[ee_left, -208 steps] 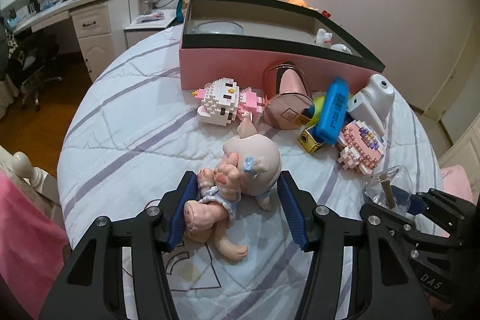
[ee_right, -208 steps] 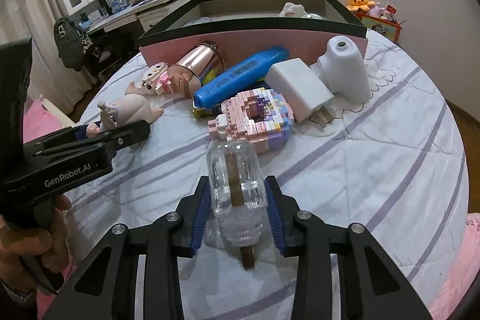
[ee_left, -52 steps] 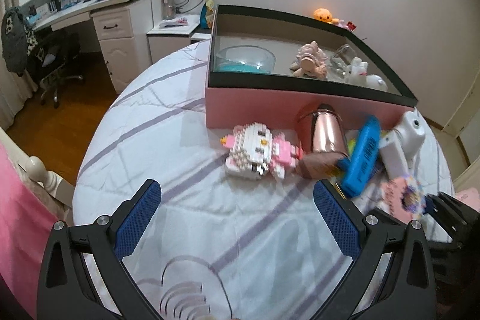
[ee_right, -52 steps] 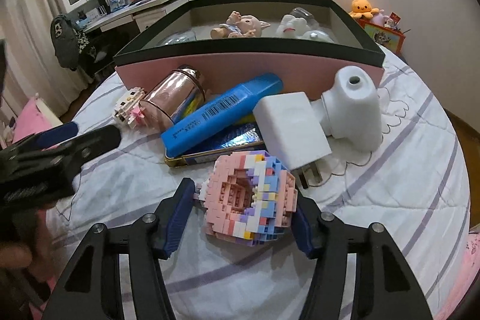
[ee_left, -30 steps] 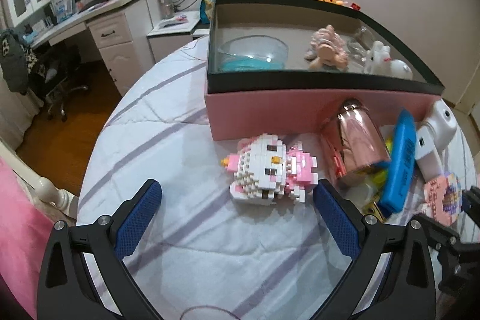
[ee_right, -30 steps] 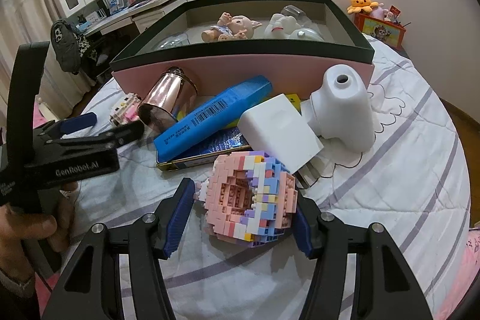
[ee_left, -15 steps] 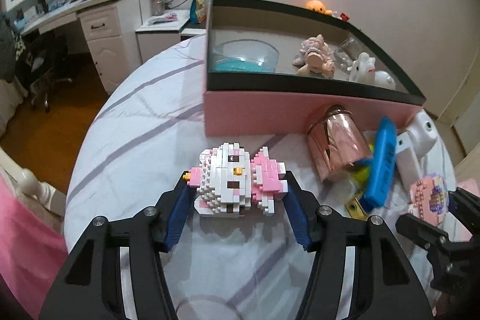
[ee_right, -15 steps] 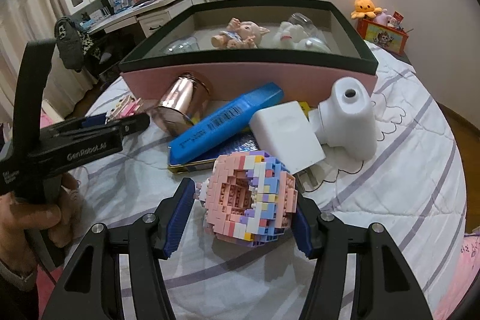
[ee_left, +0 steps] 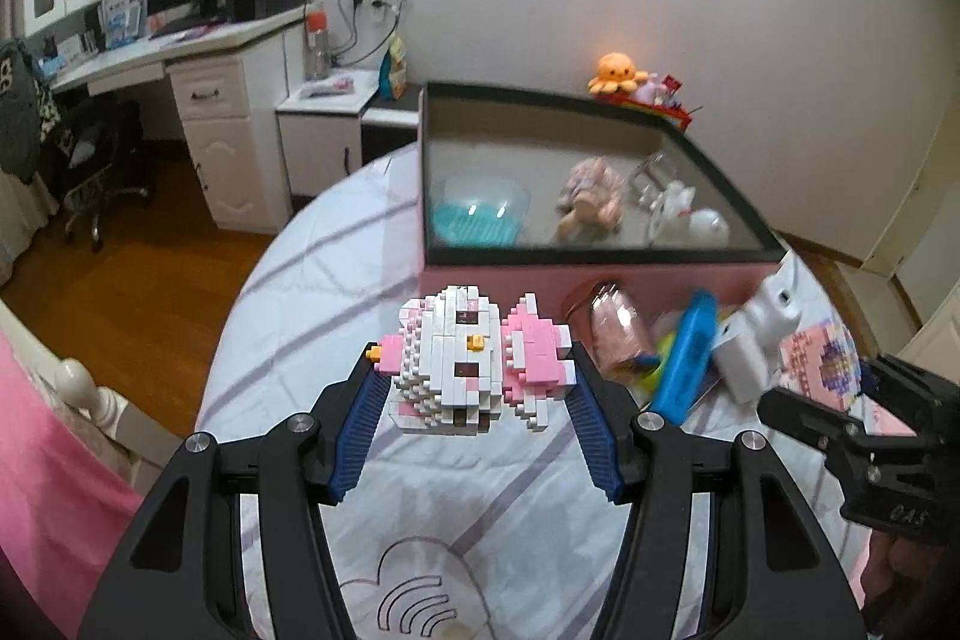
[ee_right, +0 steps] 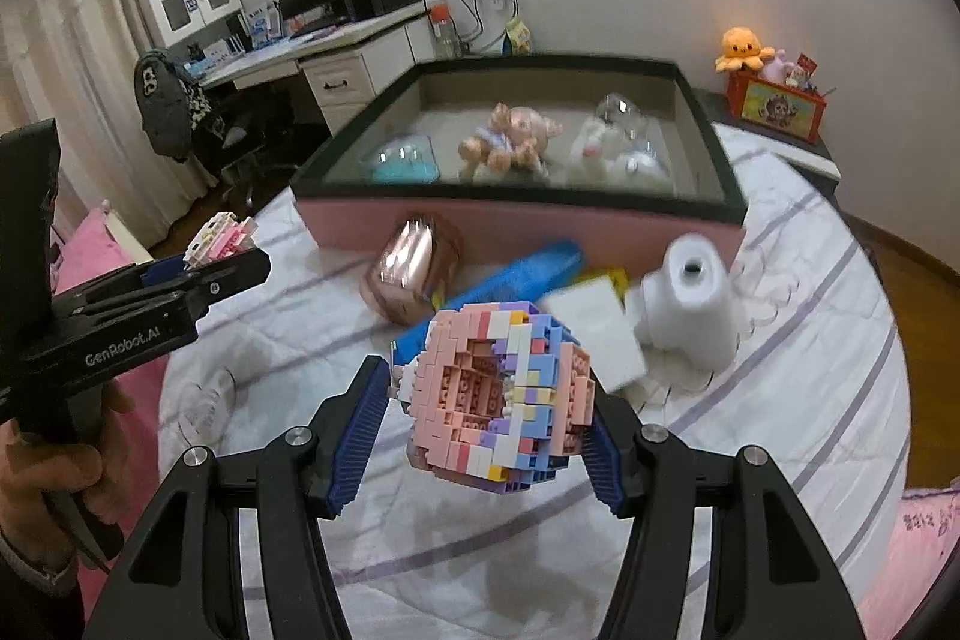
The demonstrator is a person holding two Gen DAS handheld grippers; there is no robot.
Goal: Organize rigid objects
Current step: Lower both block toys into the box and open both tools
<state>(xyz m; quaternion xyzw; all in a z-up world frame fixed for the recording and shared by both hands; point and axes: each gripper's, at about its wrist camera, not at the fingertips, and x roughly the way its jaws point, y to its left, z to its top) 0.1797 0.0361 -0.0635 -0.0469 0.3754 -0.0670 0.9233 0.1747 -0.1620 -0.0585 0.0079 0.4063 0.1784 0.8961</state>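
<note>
Soft, even indoor light is seen. Things beyond the jaws are smeared by motion blur, while what lies between them is rendered sharp. Edges are bowed and darkened by fisheye vignetting.

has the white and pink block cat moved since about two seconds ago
Yes. The block cat lay on the bedspread just in front of the pink box; now the left gripper, whose jaws have just closed on it, holds it lifted off the cloth.
</note>
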